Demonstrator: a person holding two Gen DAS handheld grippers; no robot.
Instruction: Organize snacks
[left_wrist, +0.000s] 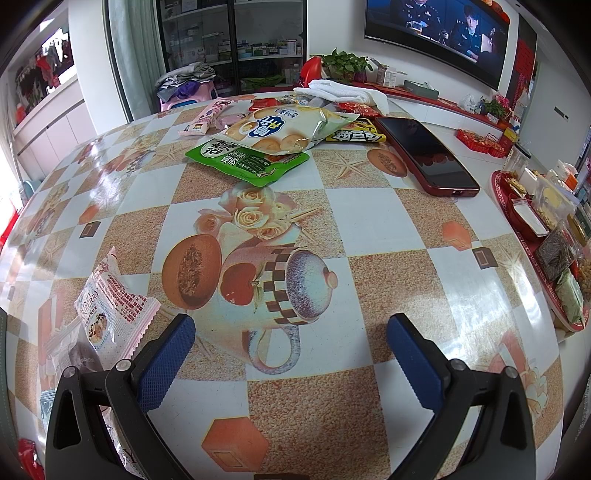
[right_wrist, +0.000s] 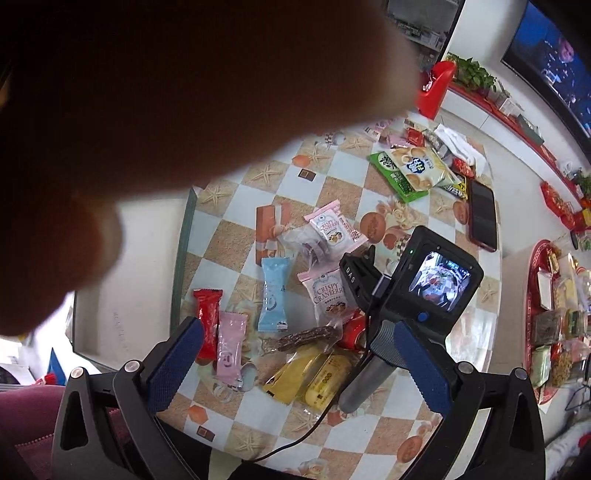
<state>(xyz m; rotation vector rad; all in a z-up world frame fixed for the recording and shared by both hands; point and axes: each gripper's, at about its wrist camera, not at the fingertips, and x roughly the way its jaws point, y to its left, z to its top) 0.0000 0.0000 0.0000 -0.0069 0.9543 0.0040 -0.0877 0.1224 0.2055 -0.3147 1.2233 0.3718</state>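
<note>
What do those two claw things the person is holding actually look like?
Each is a black plastic frame with silver screws and two blue, grid-textured finger pads. In the right wrist view, the left gripper has a grey ribbed handle, a small live screen, a blue button, "DAS" lettering and a black cable.

Wall television (left_wrist: 436, 27), glass cabinet (left_wrist: 229, 40)

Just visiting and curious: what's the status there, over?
Left gripper open, empty, low over the table. Right gripper open, empty, above the small snack packets. Finger covers part of right camera.
</note>
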